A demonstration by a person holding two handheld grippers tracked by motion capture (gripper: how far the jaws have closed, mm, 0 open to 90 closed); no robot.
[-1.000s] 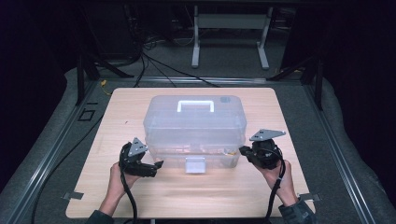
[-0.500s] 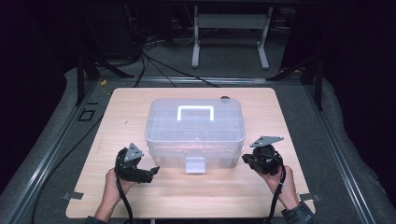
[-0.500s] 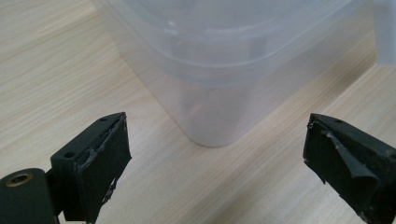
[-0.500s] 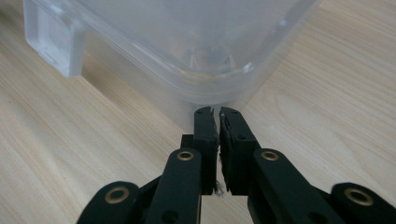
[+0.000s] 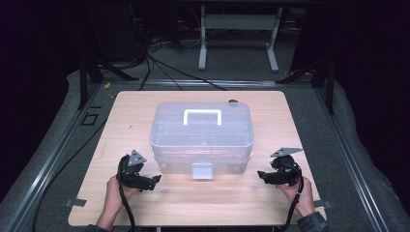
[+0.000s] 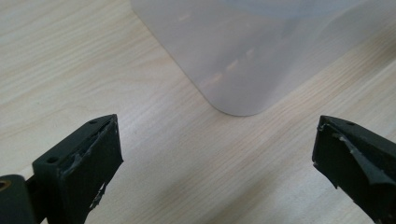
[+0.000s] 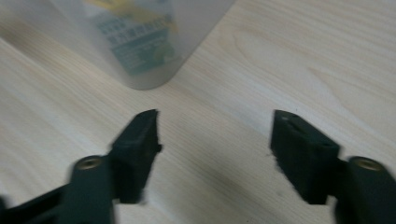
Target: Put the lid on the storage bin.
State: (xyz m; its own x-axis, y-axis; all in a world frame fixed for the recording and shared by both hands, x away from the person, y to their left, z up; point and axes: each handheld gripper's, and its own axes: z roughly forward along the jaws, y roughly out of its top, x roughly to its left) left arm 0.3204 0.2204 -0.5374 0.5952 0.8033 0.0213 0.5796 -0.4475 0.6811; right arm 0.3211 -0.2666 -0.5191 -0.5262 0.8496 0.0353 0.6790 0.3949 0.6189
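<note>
We note the translucent plastic storage box with white handle (image 5: 202, 137) resting latched mid-table (image 5: 145, 203), left gripper (image 5: 155, 180) released beside it, right gripper (image 5: 261, 175) jaws just opening, empty; handling remains.

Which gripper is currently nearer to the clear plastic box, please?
Left. The left gripper sits just off the clear plastic box's front left corner; the right gripper waits slightly farther off its right corner.

translucent lidded box (image 5: 202, 140) – upright, mid-table
</note>
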